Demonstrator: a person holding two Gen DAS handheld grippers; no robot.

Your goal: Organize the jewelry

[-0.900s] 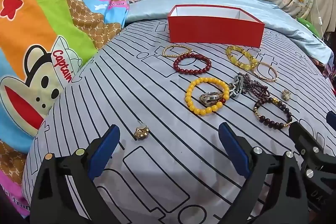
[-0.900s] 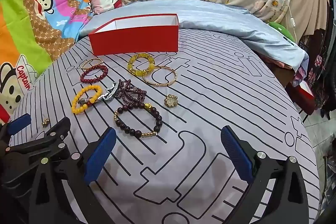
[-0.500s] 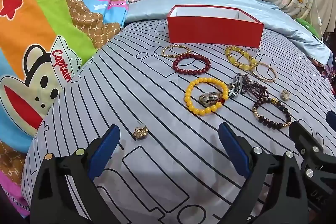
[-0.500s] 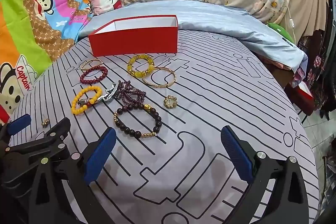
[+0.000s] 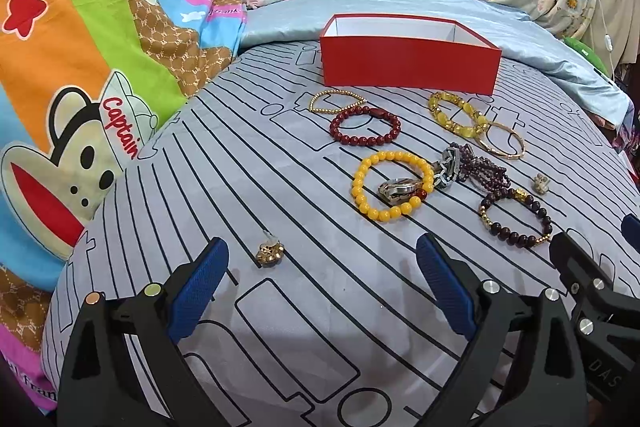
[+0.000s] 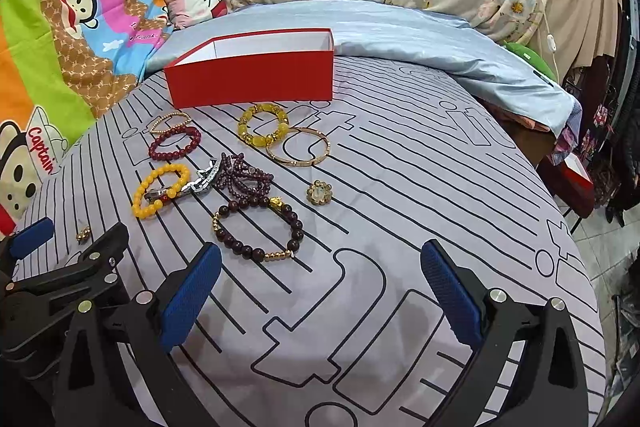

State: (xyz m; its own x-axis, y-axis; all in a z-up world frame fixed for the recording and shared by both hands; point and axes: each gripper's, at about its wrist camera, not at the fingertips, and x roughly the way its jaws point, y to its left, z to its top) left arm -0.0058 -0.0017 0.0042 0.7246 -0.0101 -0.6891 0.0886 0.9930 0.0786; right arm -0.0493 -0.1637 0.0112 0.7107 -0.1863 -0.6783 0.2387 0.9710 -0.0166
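I've both grippers, left gripper (image 5: 322, 283) and right gripper (image 6: 320, 291), spread empty at the bed's (image 6: 400, 187) near edge, bracelets (image 6: 256, 227) awaiting the red box (image 6: 252, 83).

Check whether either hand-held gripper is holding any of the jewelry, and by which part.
Nothing is held. The left hand-held gripper and right hand-held gripper are both open, with only the grey line-patterned bedsheet between their fingers.

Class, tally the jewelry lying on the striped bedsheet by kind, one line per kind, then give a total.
Beaded bracelets and strands: 6 (thin gold, dark red, translucent yellow, opaque yellow, purple strands, dark brown)
Plain bangle: 1
Metal link piece: 1
Small loose ornaments: 2 ()
Silver piece inside the yellow ring: 1
Total: 11
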